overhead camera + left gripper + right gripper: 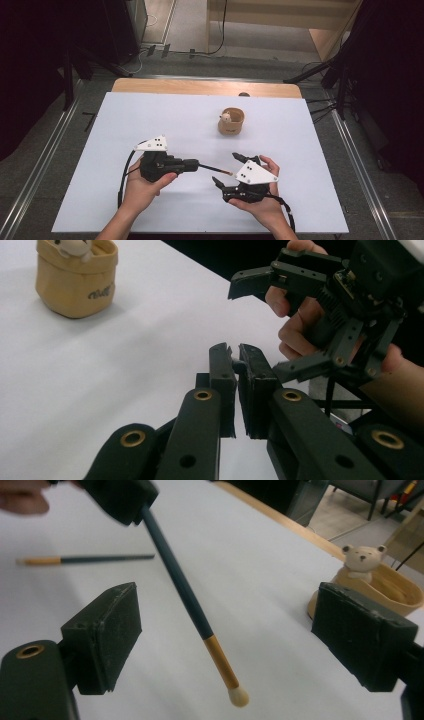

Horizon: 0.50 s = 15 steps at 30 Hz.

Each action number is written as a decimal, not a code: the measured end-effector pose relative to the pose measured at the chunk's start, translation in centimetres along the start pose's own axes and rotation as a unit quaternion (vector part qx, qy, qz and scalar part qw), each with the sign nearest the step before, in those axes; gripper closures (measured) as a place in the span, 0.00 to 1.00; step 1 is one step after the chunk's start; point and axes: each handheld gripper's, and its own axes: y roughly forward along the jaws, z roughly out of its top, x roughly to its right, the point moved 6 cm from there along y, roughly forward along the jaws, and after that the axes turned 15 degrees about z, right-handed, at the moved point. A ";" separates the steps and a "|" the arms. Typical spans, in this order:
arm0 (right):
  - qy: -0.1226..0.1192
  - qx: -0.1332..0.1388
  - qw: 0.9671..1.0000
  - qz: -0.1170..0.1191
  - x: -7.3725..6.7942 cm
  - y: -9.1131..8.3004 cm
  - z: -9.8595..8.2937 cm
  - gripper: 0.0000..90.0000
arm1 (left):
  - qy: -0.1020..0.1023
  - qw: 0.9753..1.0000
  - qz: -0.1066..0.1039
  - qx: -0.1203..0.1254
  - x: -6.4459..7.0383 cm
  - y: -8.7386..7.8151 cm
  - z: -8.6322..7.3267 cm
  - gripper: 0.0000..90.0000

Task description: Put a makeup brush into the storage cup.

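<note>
The left gripper has its jaws closed on the dark end of a thin stick, which juts out towards the right gripper; that one's jaws stand wide apart with nothing between them, the stick's tan, pale-tipped end hanging in the gap; the stick looks light, stiff and smooth, likely to pivot or slip, so the tan section just behind the tip seems the best place to grip; a second stick lies flat on the white table; the tan pouch with a small bear stands farther off, not in the way
</note>
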 end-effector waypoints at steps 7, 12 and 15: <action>0.101 0.059 0.993 0.010 0.8 -0.4 0.1 0.00 | 0.004 0.999 0.033 0.037 -0.4 -0.1 0.1 0.96; 0.142 0.090 0.986 0.001 0.9 -0.6 0.2 0.00 | 0.020 0.997 0.048 0.057 -0.4 -0.1 0.1 0.96; 0.172 0.116 0.978 0.003 0.7 -0.8 0.4 0.00 | 0.032 0.995 0.061 0.069 -0.4 -0.1 0.1 0.96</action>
